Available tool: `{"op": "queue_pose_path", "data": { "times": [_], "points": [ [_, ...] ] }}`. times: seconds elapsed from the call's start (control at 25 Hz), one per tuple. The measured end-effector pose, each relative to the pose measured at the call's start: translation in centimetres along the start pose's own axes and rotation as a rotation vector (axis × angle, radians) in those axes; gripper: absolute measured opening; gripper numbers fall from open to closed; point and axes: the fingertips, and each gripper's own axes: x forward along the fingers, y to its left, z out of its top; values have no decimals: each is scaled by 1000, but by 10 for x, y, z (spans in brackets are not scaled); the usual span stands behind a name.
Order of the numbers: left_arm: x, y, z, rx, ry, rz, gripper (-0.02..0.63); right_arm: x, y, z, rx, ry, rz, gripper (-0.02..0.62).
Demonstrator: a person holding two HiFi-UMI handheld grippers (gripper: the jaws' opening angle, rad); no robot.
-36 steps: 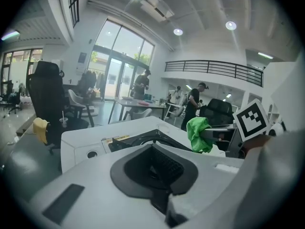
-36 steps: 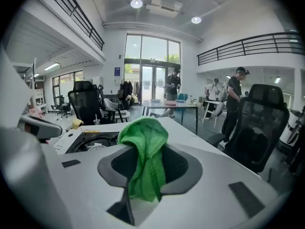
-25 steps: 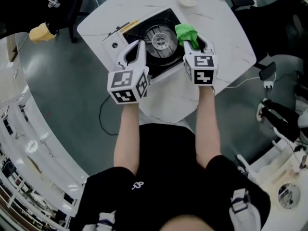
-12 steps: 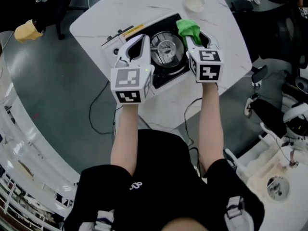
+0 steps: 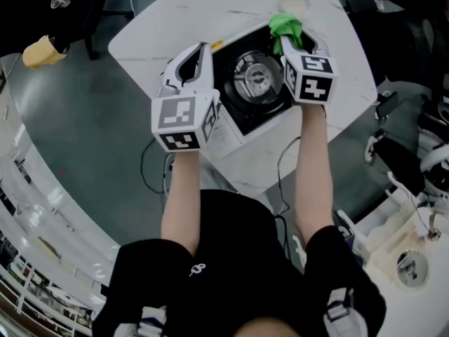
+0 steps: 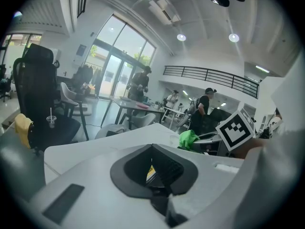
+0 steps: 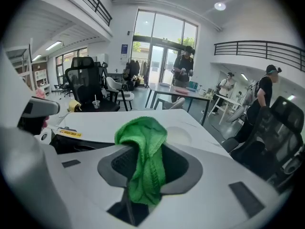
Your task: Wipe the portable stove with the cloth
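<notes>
Green knitted cloth (image 7: 143,161) is pinched between the fingers of the right gripper (image 5: 300,44). The fingers are closed on its middle, so one bunch of it bulges above them and a tail hangs below. In the head view the bunch sits past the fingertips, over the far right corner of the portable stove (image 5: 242,116) and just short of a small round white dish (image 5: 295,1) on the desk (image 5: 168,20).

The stove lies at an angle on the white desk, its black top open to view, with the round metal burner (image 5: 257,76) in the middle, between the two grippers. A yellow label (image 5: 215,45) shows on its far edge.

The left gripper (image 5: 198,53) is over the stove's left side. The left gripper view shows its fingers brought together with nothing held, only a thin slit between them through which a scrap of yellow is seen. That view also catches the cloth and the marker cube of the right gripper off to the right.

Both forearms reach forward from a black-clad torso at the bottom of the head view. A dark cable (image 5: 147,167) loops over the grey-green floor (image 5: 84,132) beside the desk. Around it is a bright open office with black swivel chairs, tall windows, a railed upper gallery and a few people standing at desks far behind
</notes>
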Motion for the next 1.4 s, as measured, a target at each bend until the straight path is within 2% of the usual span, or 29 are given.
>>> {"op": "queue_pose_path", "data": {
  "times": [0.08,0.2,0.36,0.48,0.64,0.72,0.8,1.0,1.2,1.4],
  "points": [
    [-2,6,-3,1,7,-2,-2,2,-6,4,16,-23,-28,121],
    [-8,18,-7,-8,17,0,0,-6,-11,26,29,-112,-84,121],
    [-16,36,-5,-23,12,4,-2,-13,16,50,-40,-166,-58,121],
    [-23,46,-1,-26,-1,-1,0,-14,54,56,-160,-143,-29,121],
    [-32,57,1,-31,-2,-7,0,-12,110,43,-350,-93,47,121],
    [-37,63,4,-33,-6,-10,0,-8,129,35,-393,-53,75,121],
    [-42,68,5,-34,-10,-15,0,-9,145,31,-395,-32,100,120],
    [-56,75,7,-47,-12,-36,0,-19,180,28,-309,-40,184,120],
    [-71,74,14,-37,-36,-59,0,-42,194,47,-67,-155,232,120],
    [-93,59,23,-14,-65,-73,0,-79,180,55,171,-288,202,120]
  ]
}}
